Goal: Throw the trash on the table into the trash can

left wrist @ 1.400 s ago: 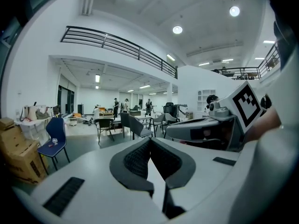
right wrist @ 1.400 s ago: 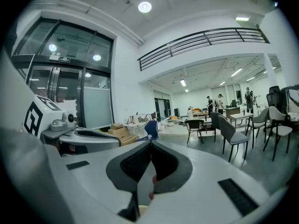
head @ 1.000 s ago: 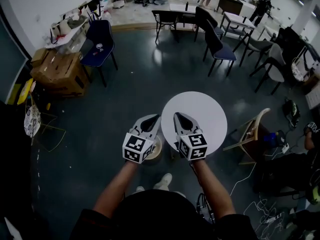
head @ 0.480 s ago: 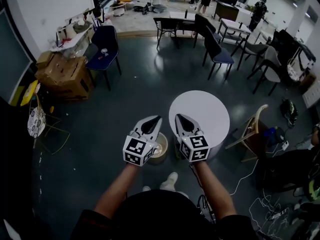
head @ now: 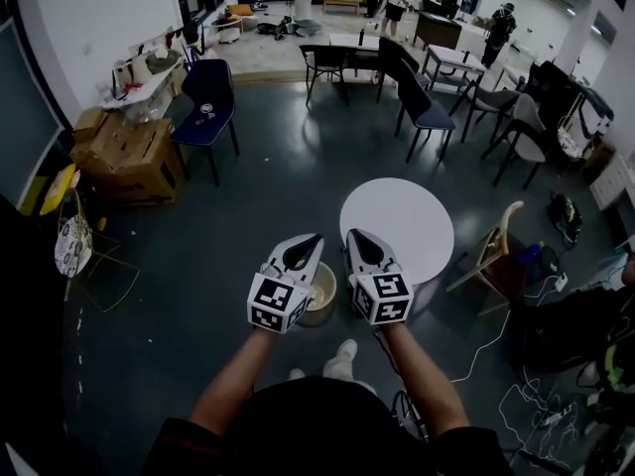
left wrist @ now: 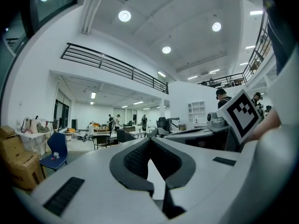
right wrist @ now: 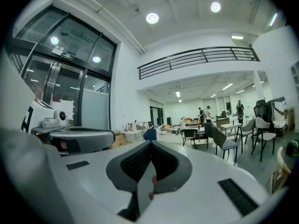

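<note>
A white round table (head: 397,228) stands just ahead, and its top shows plain white with no trash that I can make out. A beige round trash can (head: 323,294) sits on the floor at the table's left, partly hidden behind my left gripper. My left gripper (head: 311,237) (left wrist: 150,139) and right gripper (head: 354,233) (right wrist: 150,142) are held side by side, pointing level and forward. Each has its jaws shut tip to tip, with nothing between them. The right gripper's tips hang over the table's near left edge.
Dark chairs (head: 422,107) and desks stand beyond the table, and a blue chair (head: 206,92) is at the back left. Cardboard boxes (head: 124,152) lie at the left. A wooden chair (head: 496,256) and cables (head: 526,405) are at the right. People stand far off.
Both grippers have moved along together with the head view. The trash can shows more from behind the left gripper and the table has drifted slightly right and up. Both jaws stayed shut.
</note>
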